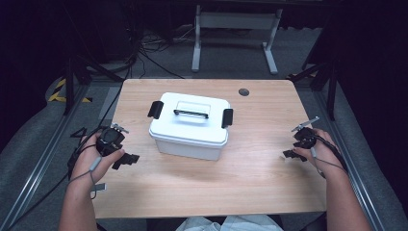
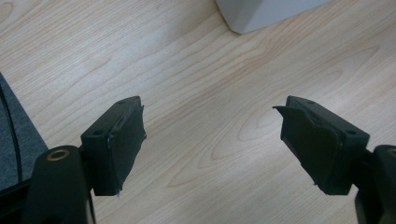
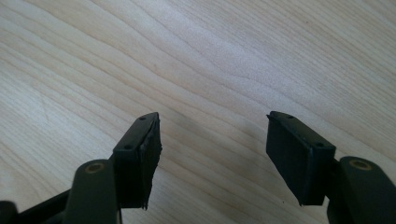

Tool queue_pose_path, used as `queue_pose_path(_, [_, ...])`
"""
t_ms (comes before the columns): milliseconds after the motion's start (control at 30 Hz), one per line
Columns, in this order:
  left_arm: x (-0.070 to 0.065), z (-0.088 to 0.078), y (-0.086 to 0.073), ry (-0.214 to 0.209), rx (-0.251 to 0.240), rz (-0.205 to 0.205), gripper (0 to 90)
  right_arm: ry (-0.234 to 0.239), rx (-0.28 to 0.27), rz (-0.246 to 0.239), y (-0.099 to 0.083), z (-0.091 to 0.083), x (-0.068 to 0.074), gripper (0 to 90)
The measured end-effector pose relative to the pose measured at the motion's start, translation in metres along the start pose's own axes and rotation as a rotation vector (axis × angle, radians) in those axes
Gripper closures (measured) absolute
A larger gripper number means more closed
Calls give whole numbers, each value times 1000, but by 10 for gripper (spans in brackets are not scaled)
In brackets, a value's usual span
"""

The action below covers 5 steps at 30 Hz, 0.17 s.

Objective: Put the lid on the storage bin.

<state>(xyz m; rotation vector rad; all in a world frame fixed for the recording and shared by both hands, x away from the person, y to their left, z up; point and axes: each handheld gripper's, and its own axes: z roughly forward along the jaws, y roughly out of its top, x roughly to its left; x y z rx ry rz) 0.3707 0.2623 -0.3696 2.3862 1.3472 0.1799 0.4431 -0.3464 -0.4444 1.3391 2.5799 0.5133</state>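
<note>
A white lidded storage box (image 1: 190,126) stands in the middle of the wooden table (image 1: 250,168), with a black carry handle (image 1: 191,113) on its lid and a black latch at each end (image 1: 155,109) (image 1: 227,118). My left gripper (image 1: 123,144) rests at the table's left side, a short way from the box, open and empty. In the left gripper view the jaws (image 2: 212,135) stand wide apart over bare wood, and a corner of the box (image 2: 261,14) shows at the top. My right gripper (image 1: 294,142) sits near the right edge, open, with only wood between its jaws (image 3: 212,149).
A small dark round grommet (image 1: 244,92) sits in the table's far right area. Beyond the table are a white frame's legs (image 1: 197,43), cables on the grey floor (image 1: 149,53) and dark tripod legs at both sides.
</note>
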Motion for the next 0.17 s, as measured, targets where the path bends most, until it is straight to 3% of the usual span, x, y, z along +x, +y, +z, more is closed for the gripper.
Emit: queue_pose_path(167, [0, 0, 0, 2, 1, 1, 223, 4, -7, -2, 0, 0, 0, 359])
